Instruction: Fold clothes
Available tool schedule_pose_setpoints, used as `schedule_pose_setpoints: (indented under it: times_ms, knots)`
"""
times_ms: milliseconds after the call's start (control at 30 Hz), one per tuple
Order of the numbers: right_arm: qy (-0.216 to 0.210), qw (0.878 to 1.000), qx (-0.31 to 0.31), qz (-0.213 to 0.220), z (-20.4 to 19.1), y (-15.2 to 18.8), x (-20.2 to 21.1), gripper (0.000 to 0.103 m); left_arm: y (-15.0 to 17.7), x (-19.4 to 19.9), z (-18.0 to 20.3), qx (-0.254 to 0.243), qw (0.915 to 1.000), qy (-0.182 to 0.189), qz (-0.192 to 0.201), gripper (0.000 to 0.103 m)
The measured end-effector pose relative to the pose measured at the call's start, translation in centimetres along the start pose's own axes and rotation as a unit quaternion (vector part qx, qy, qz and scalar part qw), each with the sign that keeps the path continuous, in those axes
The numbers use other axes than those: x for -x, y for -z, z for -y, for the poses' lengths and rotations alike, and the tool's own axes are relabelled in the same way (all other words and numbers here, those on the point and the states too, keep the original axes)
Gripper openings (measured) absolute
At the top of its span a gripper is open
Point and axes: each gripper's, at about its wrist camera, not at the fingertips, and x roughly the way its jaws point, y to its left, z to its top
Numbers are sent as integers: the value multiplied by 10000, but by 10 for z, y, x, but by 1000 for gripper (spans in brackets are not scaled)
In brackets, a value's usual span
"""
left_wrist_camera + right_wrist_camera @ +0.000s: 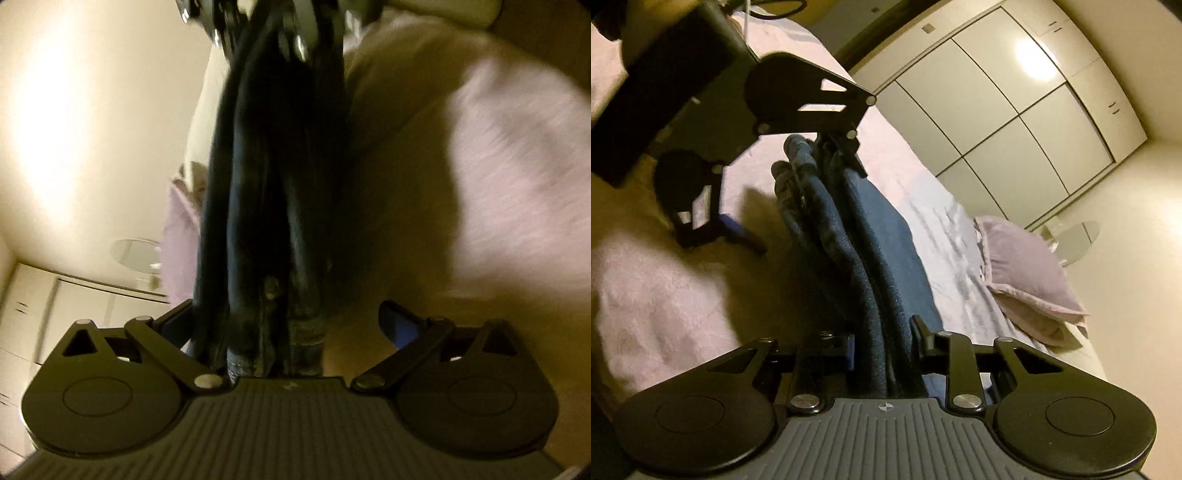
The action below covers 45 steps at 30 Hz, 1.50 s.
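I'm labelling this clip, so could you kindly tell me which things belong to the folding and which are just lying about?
In the job: jeans, left gripper, right gripper.
Lying about: pillow, wardrobe, bed.

The jeans (879, 236) are dark blue; the bedspread (923, 206) and pillow (1023, 266) pale lilac; the wardrobe (1008, 122) cream.

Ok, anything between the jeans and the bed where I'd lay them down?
Nothing visible. The jeans hang over bare bed; the pillow lies apart from them, further along the bed. The patch directly behind the jeans is hidden.
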Motion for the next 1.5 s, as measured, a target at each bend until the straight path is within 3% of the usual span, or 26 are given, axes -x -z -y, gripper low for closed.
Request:
schedule_pose_setpoints:
  times_ms: [133,200,267,367,433,467,500,667,800,900,967,1033,1167,1300,1500]
  knots:
    - [-158,9998,107,-89,-9,10,1,27,6,-15,-5,-44,9995,255,-194,82]
    - [-167,9994,194,-214,-18,17,-3,31,7,-13,-5,-18,9988,453,-198,63]
    - [-109,9987,320,-392,-27,23,-9,45,8,-11,-2,-42,9985,496,-221,55]
    - [-30,9971,495,-571,-37,31,-18,48,8,-10,-5,15,9987,471,-218,50]
    - [-2,9974,576,-435,-35,24,-23,46,9,-11,-12,50,9989,413,-206,47]
    - [5,9977,606,-301,-33,17,-25,34,10,-10,-17,52,9992,344,-186,44]
    - [13,9978,637,-167,-30,10,-27,29,12,-10,-23,73,9994,268,-198,43]
    - [50,9956,787,502,-16,-27,-36,23,29,-7,-61,155,9983,-156,-541,40]
    - [80,9905,905,1036,-6,-57,-43,23,57,22,-78,137,9921,-426,-1171,40]
    - [93,9846,993,1434,2,-79,-48,23,79,67,-69,263,9823,-384,-1813,40]
    - [-273,9795,1099,1665,-18,-94,-42,23,88,96,-45,373,9773,-43,-2086,42]
    - [-484,9778,1319,1554,-35,-94,-39,23,92,117,-19,383,9732,223,-2255,42]
    - [-780,9757,1607,1269,-59,-92,-33,35,87,136,22,134,9730,345,-2278,45]
    - [-727,9836,1418,839,-53,-82,-21,38,83,156,22,174,9766,342,-2116,52]
    - [-677,9932,909,284,-34,-76,17,38,106,200,7,704,9722,224,-2222,52]
